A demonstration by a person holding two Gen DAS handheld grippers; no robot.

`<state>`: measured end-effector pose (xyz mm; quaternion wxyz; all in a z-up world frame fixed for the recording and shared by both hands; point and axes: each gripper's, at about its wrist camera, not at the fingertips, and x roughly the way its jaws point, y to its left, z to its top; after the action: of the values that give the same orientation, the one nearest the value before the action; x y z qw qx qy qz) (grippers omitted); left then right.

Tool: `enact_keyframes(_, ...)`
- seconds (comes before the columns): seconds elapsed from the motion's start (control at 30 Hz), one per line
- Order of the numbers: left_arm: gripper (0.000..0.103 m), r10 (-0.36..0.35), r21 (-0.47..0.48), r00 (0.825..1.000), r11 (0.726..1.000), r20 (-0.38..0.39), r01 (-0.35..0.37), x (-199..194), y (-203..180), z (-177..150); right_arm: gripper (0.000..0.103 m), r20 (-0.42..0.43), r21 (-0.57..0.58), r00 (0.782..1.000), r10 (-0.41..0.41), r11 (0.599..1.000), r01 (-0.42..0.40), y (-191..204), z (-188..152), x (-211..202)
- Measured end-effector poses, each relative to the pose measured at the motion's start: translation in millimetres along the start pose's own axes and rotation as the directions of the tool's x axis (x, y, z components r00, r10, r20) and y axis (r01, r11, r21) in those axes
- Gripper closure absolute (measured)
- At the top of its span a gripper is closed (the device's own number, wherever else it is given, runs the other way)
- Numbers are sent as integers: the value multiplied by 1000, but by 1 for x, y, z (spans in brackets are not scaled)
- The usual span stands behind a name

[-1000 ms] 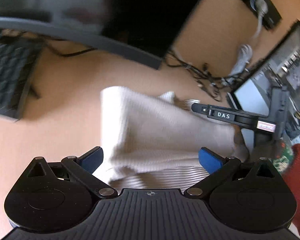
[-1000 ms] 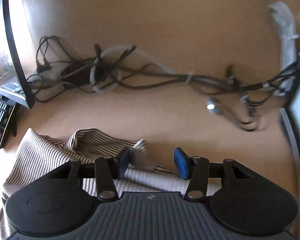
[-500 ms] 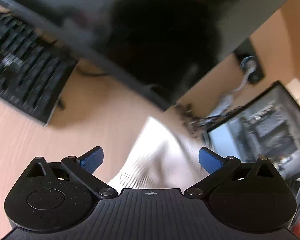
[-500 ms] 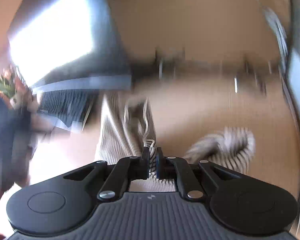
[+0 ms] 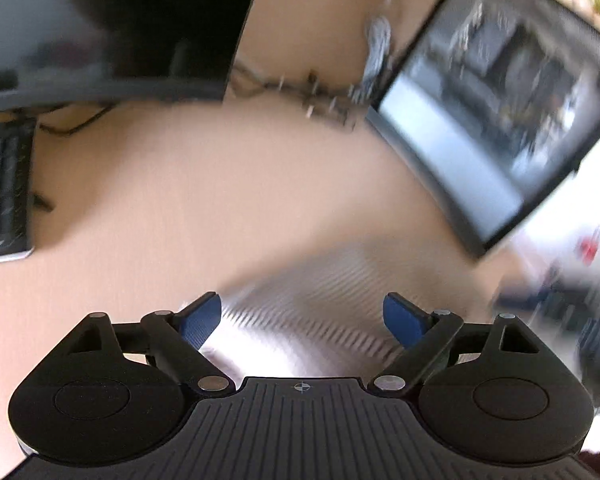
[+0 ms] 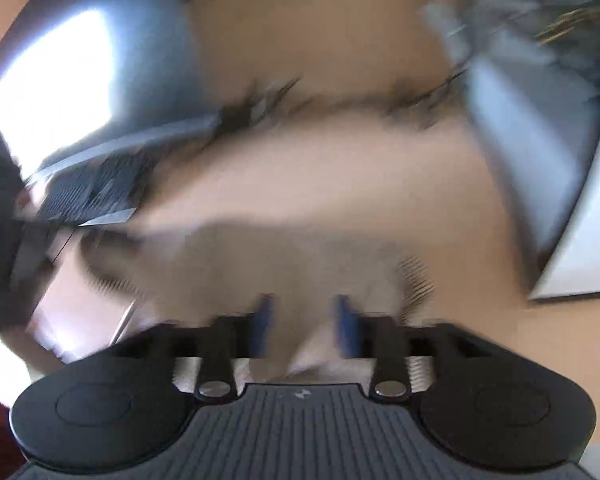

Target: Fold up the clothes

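Lots of blur in both views, so probably moving fast. For the left gripper [image 5: 302, 320]: spread wide, same as a second ago, and gripping nothing. Just under and between its blue fingers [image 5: 202, 320], down at 6 o'clock, the striped cloth [image 5: 308, 312], lying on the desk [image 5: 220, 200]. Half a second ago stretched up toward 12 o'clock in this view; now low and close. For the right gripper [image 6: 305, 328]: pinched tight on a cloth edge half a second ago, now parted a little way, with a gap showing between the pads. Most likely let go, though too smeared to be sure. In that view, a stripy bit of the striped cloth [image 6: 416, 280] at 4 o'clock, more of it perhaps at 6 o'clock, hard to tell. Off at 9 o'clock in the left view, a keyboard [image 5: 4, 188], well apart from the cloth. Seems like one fold just laid down and dropped. Next, probably hunting for a fresh edge to grab for another fold.
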<state>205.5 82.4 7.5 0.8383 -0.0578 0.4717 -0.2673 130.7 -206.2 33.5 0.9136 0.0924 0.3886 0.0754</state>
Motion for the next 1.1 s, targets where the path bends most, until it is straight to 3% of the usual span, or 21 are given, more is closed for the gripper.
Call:
enact_keyframes(0.1, 7, -6, -31, 995, 1000, -99, 3, 4, 16, -14, 43, -11, 95, 1000, 1, 995, 0, -20, 1, 8)
enact_keyframes(0.23, 6, -85, -149, 992, 986, -95, 71, -5, 35, -18, 43, -71, 138, 997, 24, 990, -14, -24, -2, 33)
enact_keyframes(0.33, 2, -200, -332, 979, 927, -46, 174, -4, 52, -12, 41, -132, 131, 991, 29, 991, -12, -25, -6, 55)
enact_keyframes(0.4, 2, -207, -395, 976, 903, -63, 166, 9, 53, -10, 39, -179, 149, 983, 51, 988, -24, -29, -11, 64)
enact_keyframes(0.47, 4, -170, -396, 979, 911, -108, 115, 24, 47, -13, 33, -194, 130, 979, 62, 991, -37, -26, -13, 72)
enact_keyframes(0.5, 11, -165, -392, 979, 914, -118, 106, 29, 45, -17, 33, -194, 114, 979, 66, 992, -44, -24, -14, 74)
enact_keyframes(0.53, 27, -172, -400, 978, 909, -116, 112, 33, 44, -19, 37, -193, 112, 979, 72, 992, -51, -25, -14, 73)
enact_keyframes(0.57, 36, -187, -416, 977, 900, -104, 128, 37, 45, -20, 47, -186, 125, 979, 81, 990, -58, -27, -13, 73)
enact_keyframes(0.67, 48, -178, -434, 983, 890, -46, 141, 48, 46, -9, 70, -156, 185, 980, 127, 978, -98, -39, -5, 83)
enact_keyframes(0.7, 52, -160, -421, 987, 897, -31, 132, 54, 45, 1, 72, -149, 183, 980, 135, 977, -107, -42, 2, 94)
enact_keyframes(0.87, 59, -47, -305, 997, 950, 57, 62, 70, 49, 63, 78, -64, 102, 989, 137, 986, -130, -52, 64, 143)
enact_keyframes(0.97, 60, -41, -292, 993, 954, 110, 72, 59, 51, 78, 78, 8, 86, 987, 159, 983, -159, -54, 89, 138)
enact_keyframes(1.1, 60, -90, -280, 987, 952, 132, 124, 44, 47, 63, 78, 36, 89, 983, 183, 979, -185, -63, 80, 115)
